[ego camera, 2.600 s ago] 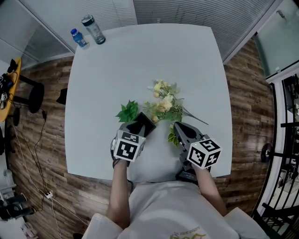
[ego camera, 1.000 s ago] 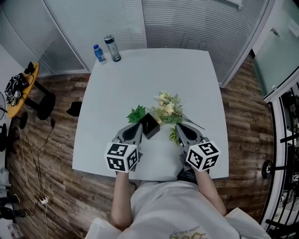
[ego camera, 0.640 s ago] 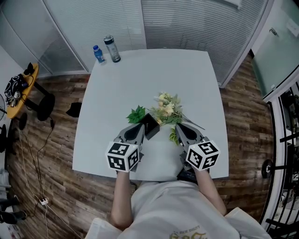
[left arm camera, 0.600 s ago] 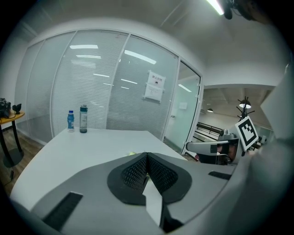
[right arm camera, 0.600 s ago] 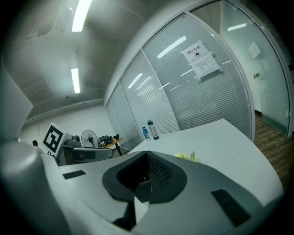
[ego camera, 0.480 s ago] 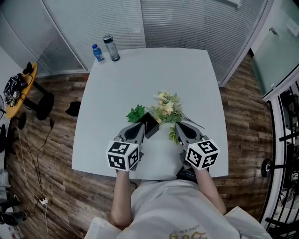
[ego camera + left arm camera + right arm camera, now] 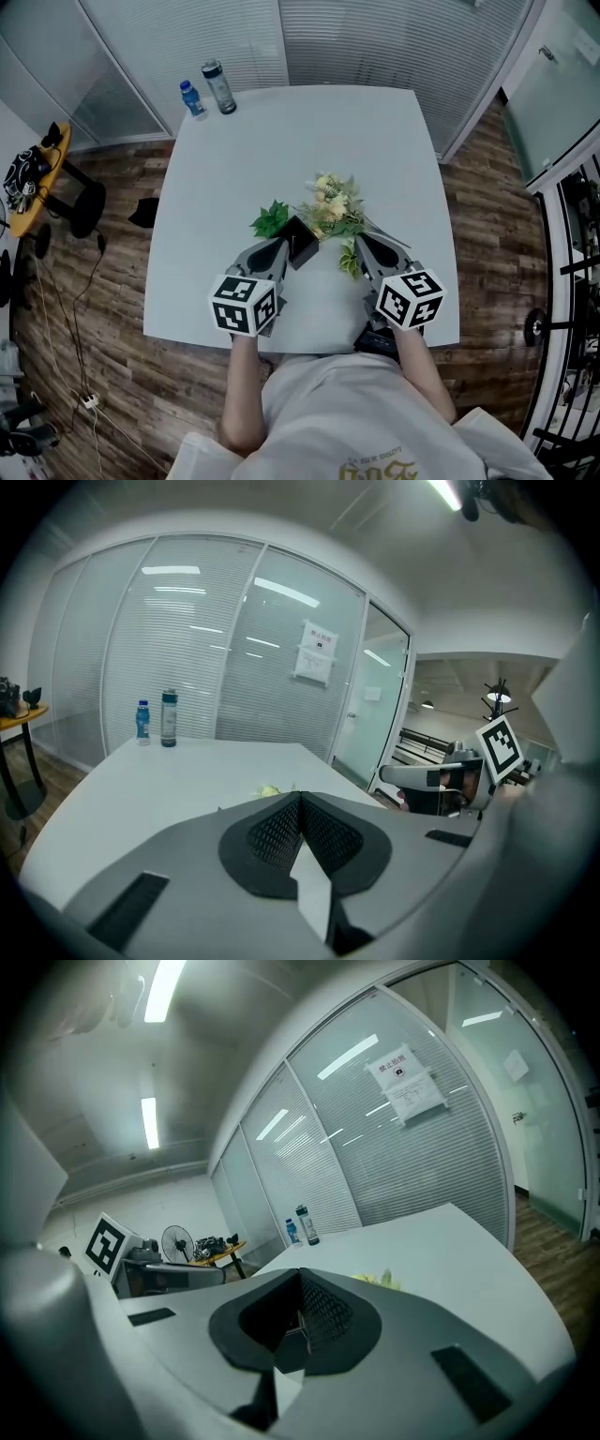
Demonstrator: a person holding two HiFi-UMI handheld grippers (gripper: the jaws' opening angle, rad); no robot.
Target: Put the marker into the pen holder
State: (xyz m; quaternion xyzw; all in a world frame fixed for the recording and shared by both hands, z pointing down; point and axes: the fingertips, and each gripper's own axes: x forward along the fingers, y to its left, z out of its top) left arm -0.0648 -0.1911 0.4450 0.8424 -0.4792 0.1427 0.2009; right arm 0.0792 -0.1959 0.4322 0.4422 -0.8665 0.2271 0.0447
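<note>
Both tongs are sitting closed and empty. The left tongs (image 7: 278,247) are showing jaws pressed together in the left gripper view, and the right tongs (image 7: 356,244) are showing the same in theirs. The black pen holder (image 7: 301,242) is standing on the worktop (image 7: 234,141) just ahead of the left tips, between the two tongs and nearer the left. I'm not finding the marker in any view; it may be hiding in the artificial flowers (image 7: 330,208) just beyond the holder. I'm judging the right tongs, pointing at the flowers, as better placed to search.
</note>
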